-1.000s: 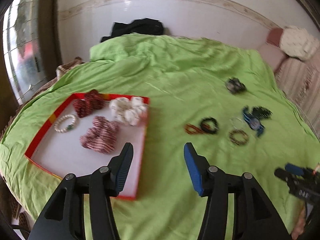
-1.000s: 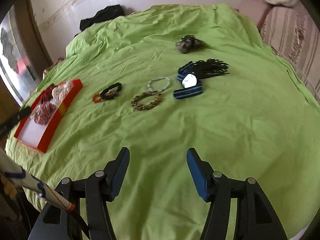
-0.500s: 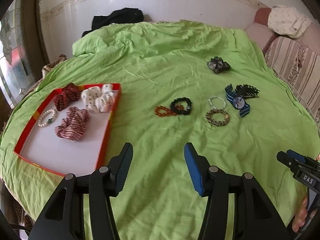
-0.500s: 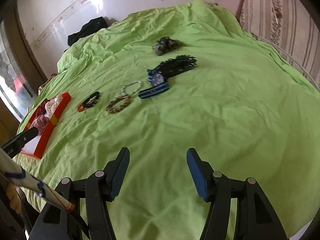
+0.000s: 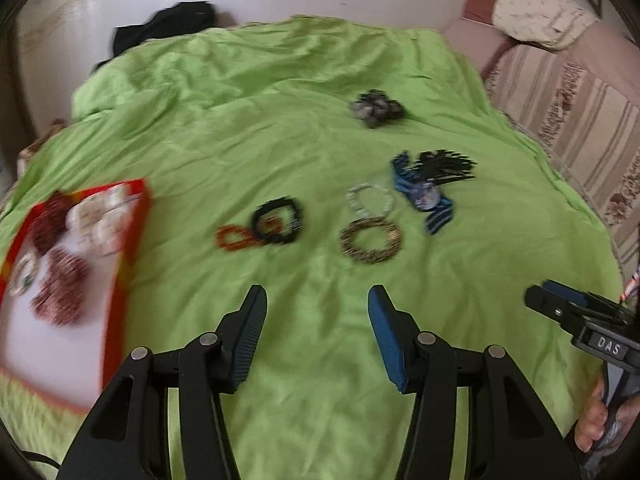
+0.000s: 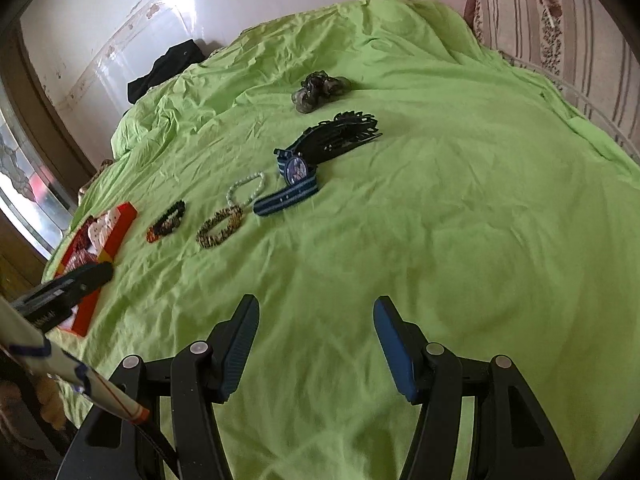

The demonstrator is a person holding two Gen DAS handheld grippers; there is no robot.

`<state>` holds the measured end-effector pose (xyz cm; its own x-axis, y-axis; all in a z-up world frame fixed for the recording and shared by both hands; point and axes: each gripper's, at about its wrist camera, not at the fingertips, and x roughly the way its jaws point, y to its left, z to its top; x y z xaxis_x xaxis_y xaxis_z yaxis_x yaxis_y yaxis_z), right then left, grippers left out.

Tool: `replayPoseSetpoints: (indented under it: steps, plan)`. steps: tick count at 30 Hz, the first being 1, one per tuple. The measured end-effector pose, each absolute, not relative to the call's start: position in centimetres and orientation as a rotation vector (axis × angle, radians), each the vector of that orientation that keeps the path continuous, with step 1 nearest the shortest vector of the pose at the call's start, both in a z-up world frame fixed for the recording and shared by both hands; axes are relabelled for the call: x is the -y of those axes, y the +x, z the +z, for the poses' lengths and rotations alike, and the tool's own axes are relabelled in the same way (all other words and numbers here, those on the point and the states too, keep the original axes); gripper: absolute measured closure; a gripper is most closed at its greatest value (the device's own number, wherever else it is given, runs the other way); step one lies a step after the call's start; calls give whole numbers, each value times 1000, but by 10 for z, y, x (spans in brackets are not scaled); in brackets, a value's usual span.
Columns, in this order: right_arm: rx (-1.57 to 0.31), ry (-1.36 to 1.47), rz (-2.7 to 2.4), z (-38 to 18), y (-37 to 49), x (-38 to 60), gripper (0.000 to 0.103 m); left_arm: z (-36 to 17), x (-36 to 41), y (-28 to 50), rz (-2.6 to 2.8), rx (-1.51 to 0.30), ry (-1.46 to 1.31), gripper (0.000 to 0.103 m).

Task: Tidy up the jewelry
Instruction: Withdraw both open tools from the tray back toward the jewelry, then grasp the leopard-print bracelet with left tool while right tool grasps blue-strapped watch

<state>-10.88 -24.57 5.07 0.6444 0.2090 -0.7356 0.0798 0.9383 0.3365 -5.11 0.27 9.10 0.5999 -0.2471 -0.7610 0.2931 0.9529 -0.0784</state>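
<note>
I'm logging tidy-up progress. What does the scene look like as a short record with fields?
surface: green bedsheet
tray: red tray, holding scrunchies and a pearl bracelet
loose items: orange bracelet, black bracelet, brown beaded bracelet, clear bead bracelet, blue striped watch, black comb clip, dark scrunchie
left gripper: open, empty
right gripper: open, empty

Your left black plastic two-finger gripper (image 5: 316, 336) has ribbed blue pads (image 5: 384, 340) and silver pivot screws (image 5: 209, 338). Your right black gripper (image 6: 316, 344) matches; its body reads "DAS".
</note>
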Motion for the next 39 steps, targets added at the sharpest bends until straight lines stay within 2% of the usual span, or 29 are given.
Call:
replayPoseSetpoints:
  steps: [8,11,13,16,29,30,31,32,33,34,36,39]
  plan:
    - [-894,326,82,60,-34,252,39,62,31,10,-410,-958,47,57]
    - [-920,326,70,52,-6,254,38,48,34,27,-422,-992,29,61]
    - [-926,319,60,47,9,256,38,41,35,36,-434,-1011,18,67]
    - [-936,335,65,39,28,257,38,31,35,46,-464,-1035,-15,69]
    - [-966,346,118,10,50,243,36,14,40,55,-475,-1032,-30,69]
    - [-965,345,120,9,49,242,36,15,41,54,-473,-1030,-18,74]
    - [-966,342,124,8,47,240,39,15,42,52,-467,-1026,-2,97]
    - [-963,332,122,8,45,237,44,14,44,51,-466,-1033,13,97]
    - [-965,320,122,7,43,235,65,15,44,49,-465,-1029,16,97]
    - [-974,314,127,7,42,233,77,17,45,46,-463,-1020,19,97]
    - [-971,342,138,9,38,235,86,23,43,40,-470,-1010,11,98]
    - [-956,385,153,19,29,237,89,37,41,27,-478,-978,8,98]
